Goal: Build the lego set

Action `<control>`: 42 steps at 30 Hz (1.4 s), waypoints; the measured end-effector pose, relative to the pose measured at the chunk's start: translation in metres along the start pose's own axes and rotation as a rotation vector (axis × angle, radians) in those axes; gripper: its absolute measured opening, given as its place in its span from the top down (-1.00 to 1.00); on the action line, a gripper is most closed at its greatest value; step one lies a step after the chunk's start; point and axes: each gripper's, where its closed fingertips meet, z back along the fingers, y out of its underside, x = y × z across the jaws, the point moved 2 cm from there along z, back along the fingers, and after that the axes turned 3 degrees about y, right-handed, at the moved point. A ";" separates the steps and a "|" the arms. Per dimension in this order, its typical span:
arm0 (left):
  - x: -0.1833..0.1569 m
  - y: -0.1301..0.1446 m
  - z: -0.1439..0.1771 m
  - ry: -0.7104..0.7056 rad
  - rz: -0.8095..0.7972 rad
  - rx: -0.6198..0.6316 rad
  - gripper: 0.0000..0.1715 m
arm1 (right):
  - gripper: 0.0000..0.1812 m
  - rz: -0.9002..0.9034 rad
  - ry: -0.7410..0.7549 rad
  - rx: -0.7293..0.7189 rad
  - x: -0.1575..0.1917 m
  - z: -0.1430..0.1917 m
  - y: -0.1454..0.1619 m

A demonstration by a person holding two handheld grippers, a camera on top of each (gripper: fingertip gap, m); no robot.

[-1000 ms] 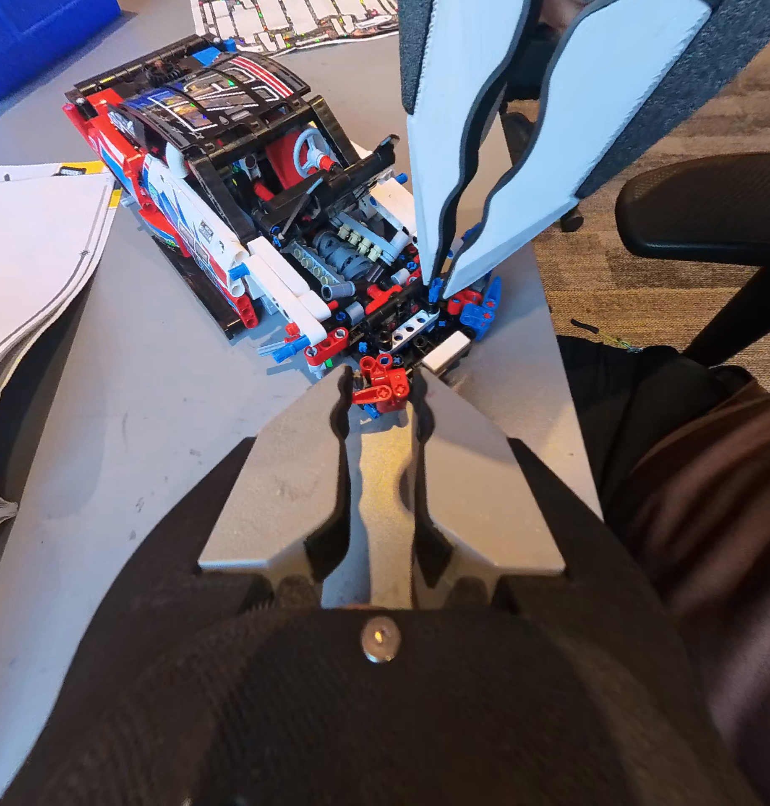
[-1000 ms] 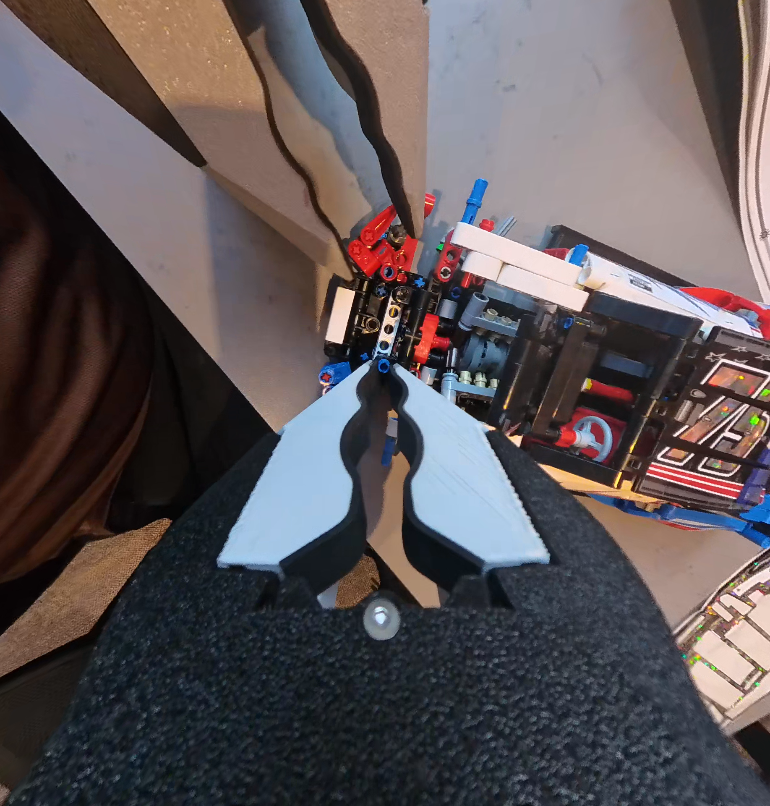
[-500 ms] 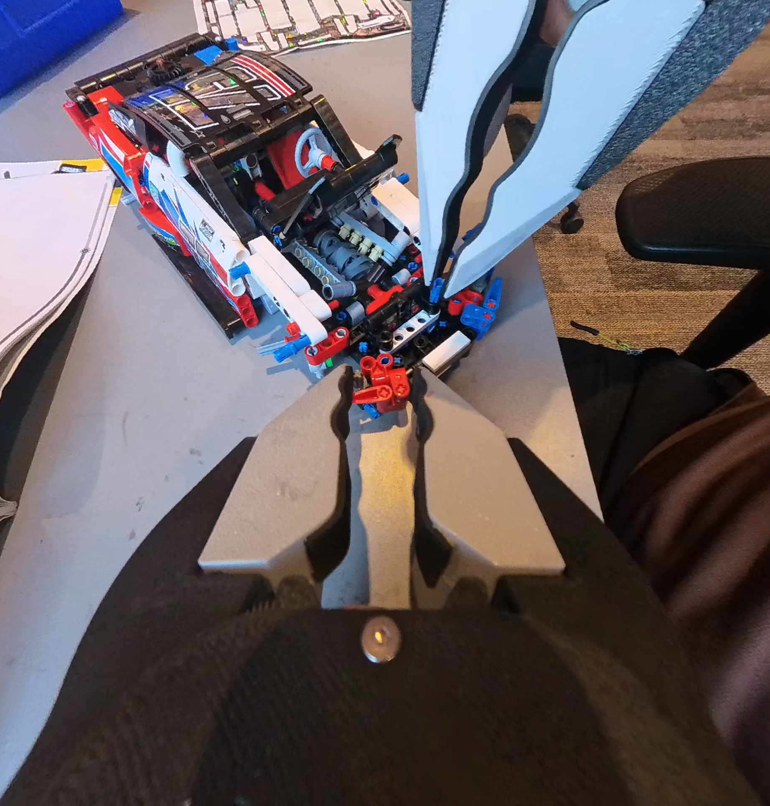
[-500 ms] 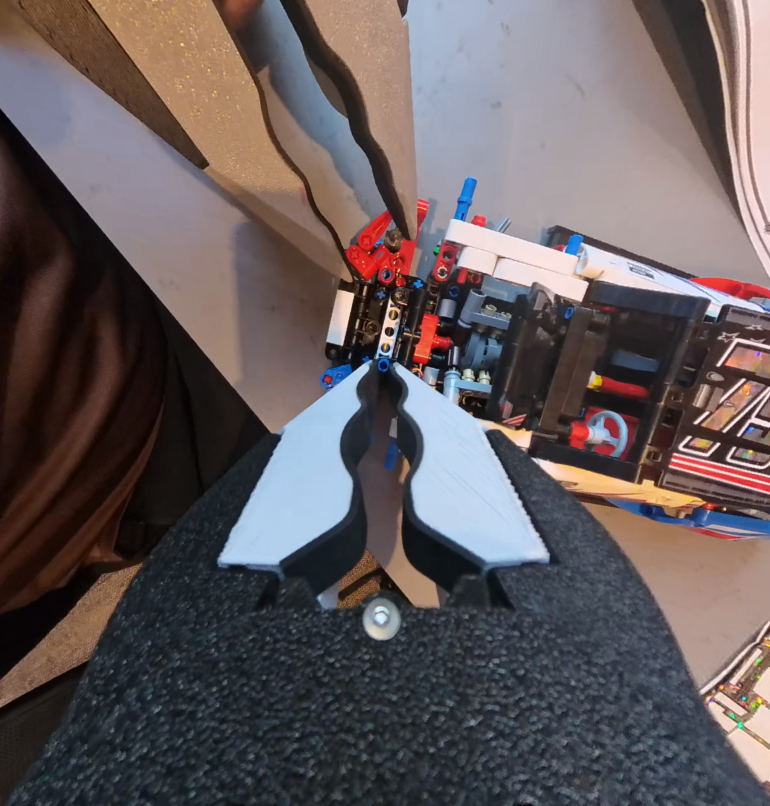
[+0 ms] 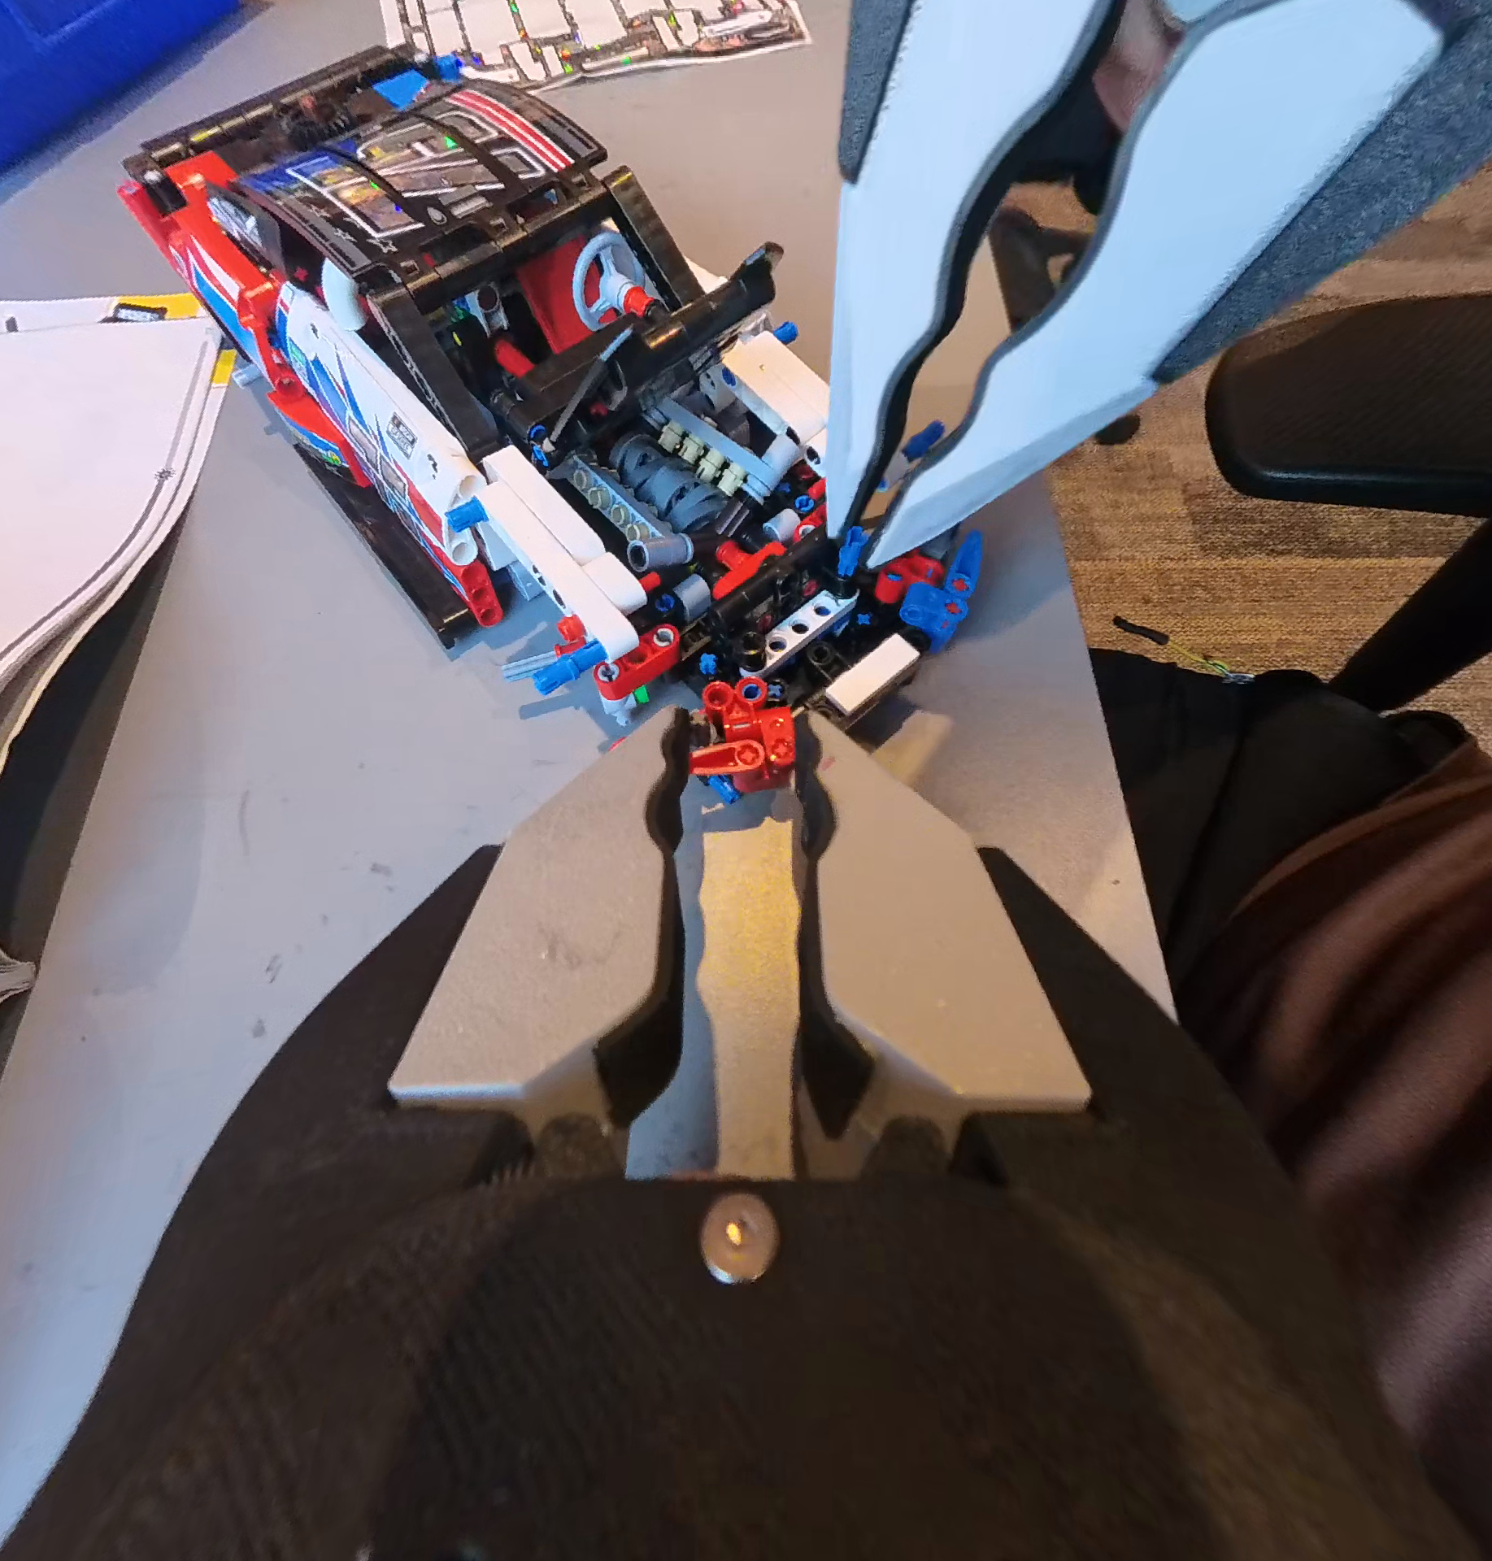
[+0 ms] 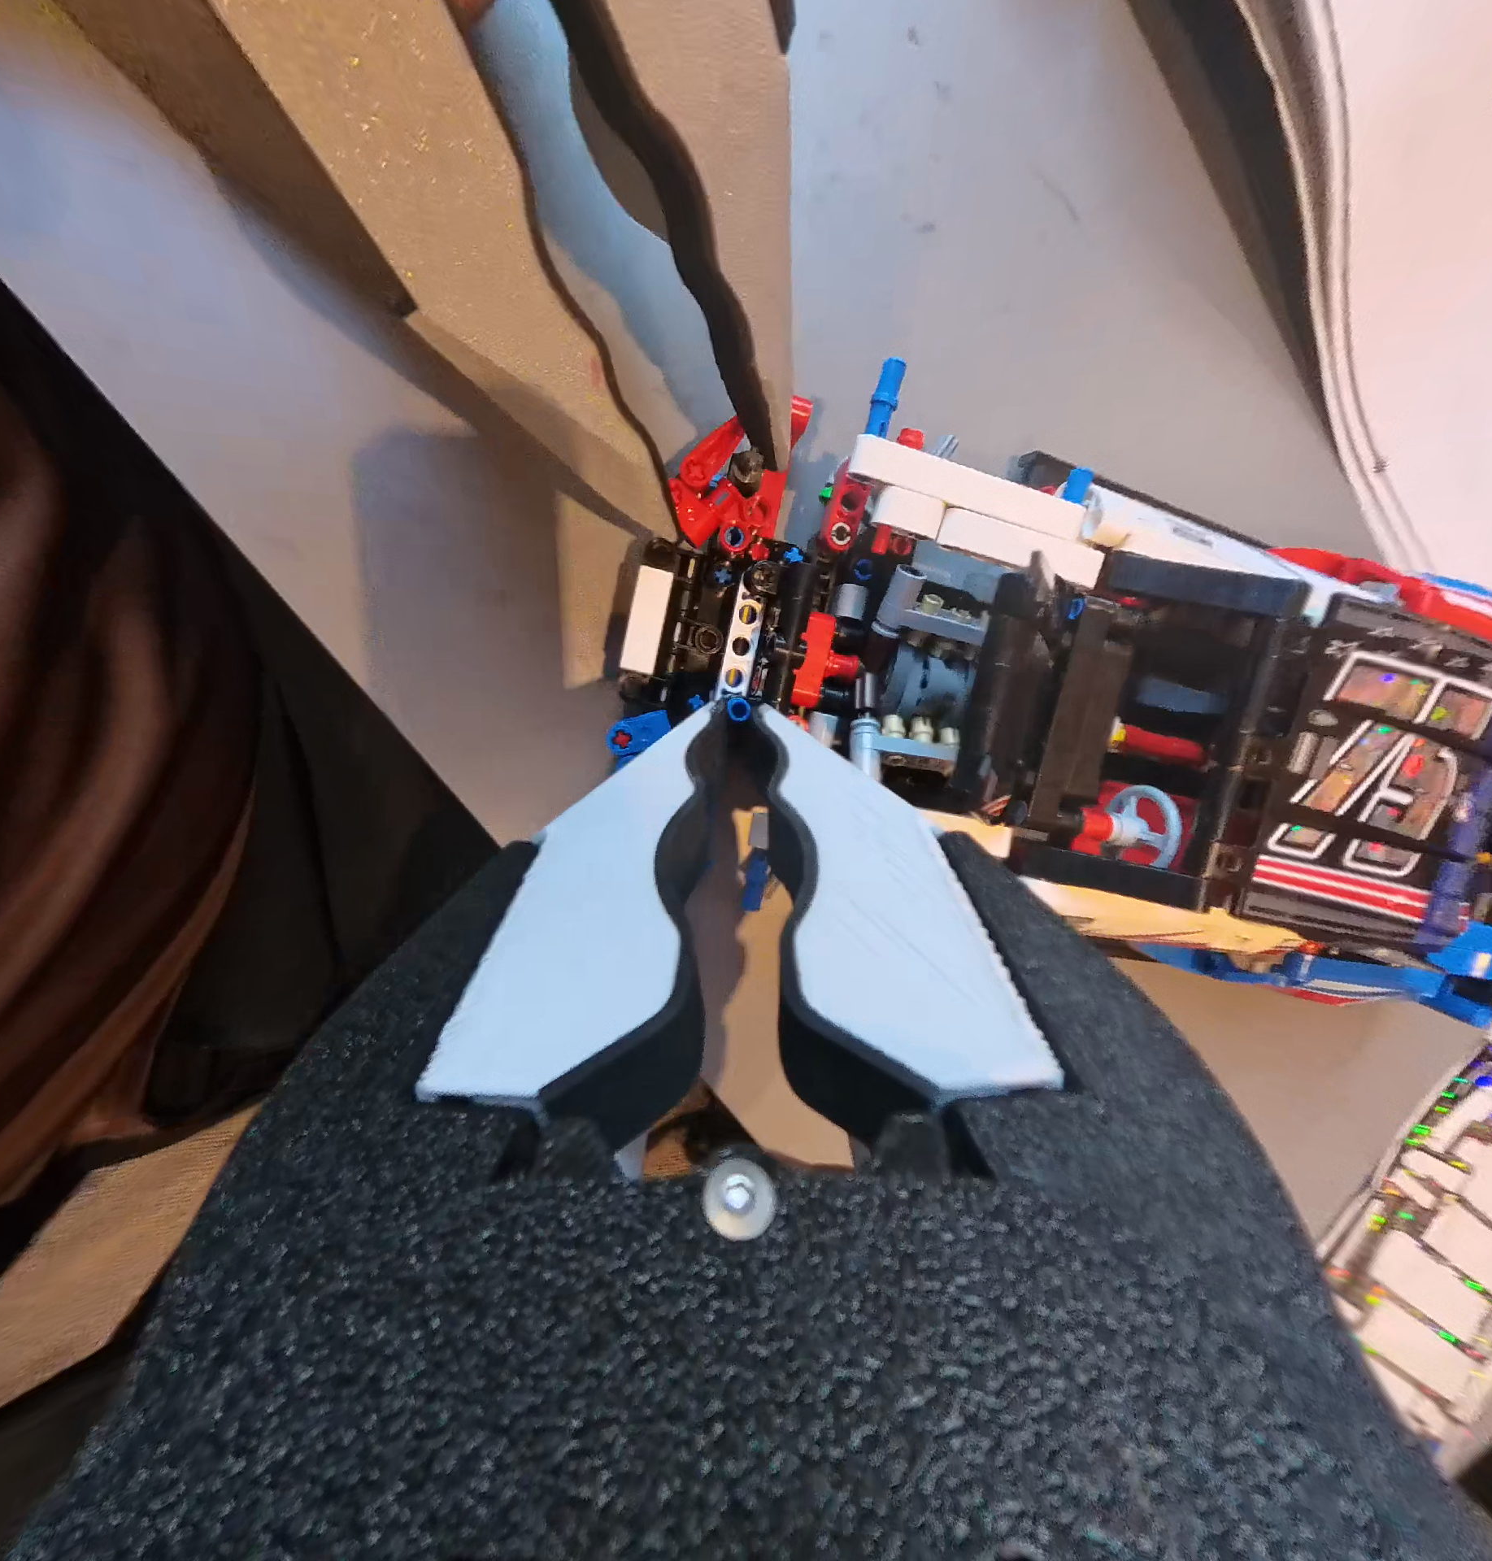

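Fingers (image 5: 632, 887) of the left gripper (image 5: 740, 743) were closed on a red connector cluster (image 5: 746, 731) at the open front end of the car (image 5: 438, 355), one tip on each side of it. Fingers (image 6: 590, 921) of the right gripper (image 6: 735, 718) were pressed nearly together, pinching a small blue pin (image 6: 735, 708) at the end of a white holed beam (image 6: 742, 633) in the same front section; in the left wrist view, the right gripper (image 5: 852, 549) reached down from above, its tips at the pin (image 5: 850, 541). The car, in red, white, blue and black, lay on the grey desk (image 5: 244, 802) with its front near the desk's edge. Its grey engine block (image 5: 666, 481) and steering wheel (image 5: 607, 270) were exposed. An open booklet (image 5: 66, 473) lay beside the car, a sticker sheet (image 5: 590, 34) beyond it, and a blue bin (image 5: 58, 67) at the far corner. A black chair (image 5: 1384, 405) stood off the desk.
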 end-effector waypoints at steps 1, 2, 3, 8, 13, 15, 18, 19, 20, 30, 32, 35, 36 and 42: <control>0.000 0.000 0.000 -0.003 -0.003 0.001 0.74 | 0.95 0.020 0.020 0.000 0.000 0.000 0.000; 0.000 0.000 0.000 -0.004 -0.004 0.001 0.74 | 0.95 0.030 0.033 0.001 0.000 0.000 0.000; 0.000 0.000 0.000 -0.005 -0.005 0.001 0.74 | 0.94 0.035 0.041 0.001 0.000 0.000 0.000; 0.000 0.000 0.000 -0.004 -0.002 0.002 0.74 | 0.93 0.045 0.075 -0.005 -0.002 0.003 0.001; 0.000 0.000 0.000 -0.004 -0.002 0.002 0.74 | 0.95 0.058 0.085 -0.017 0.000 0.006 -0.002; 0.000 0.000 0.000 -0.003 -0.001 0.002 0.74 | 0.96 0.075 0.099 -0.014 0.000 0.007 -0.002; 0.000 0.000 0.000 -0.003 -0.001 0.002 0.74 | 0.99 0.103 0.120 -0.013 0.000 0.008 -0.005; 0.000 0.000 0.000 -0.003 -0.001 0.002 0.74 | 1.00 0.113 0.129 -0.012 0.000 0.008 -0.005; 0.000 0.000 0.000 -0.003 0.000 0.002 0.74 | 1.00 0.123 0.135 -0.011 0.000 0.008 -0.006; 0.000 0.000 0.000 -0.002 0.001 0.002 0.74 | 1.00 0.109 0.088 -0.001 0.001 0.006 -0.004; 0.000 0.000 0.000 0.001 0.004 0.002 0.74 | 1.00 0.091 0.068 0.002 0.001 0.004 -0.004; 0.000 0.000 0.000 0.002 0.006 0.002 0.74 | 1.00 0.105 0.062 0.012 0.001 0.004 -0.004; 0.000 0.000 0.000 0.002 0.006 0.002 0.74 | 1.00 0.099 0.055 0.011 0.001 0.003 -0.003; 0.000 0.000 0.000 0.003 0.010 0.001 0.74 | 1.00 0.111 0.059 0.013 0.001 0.003 -0.002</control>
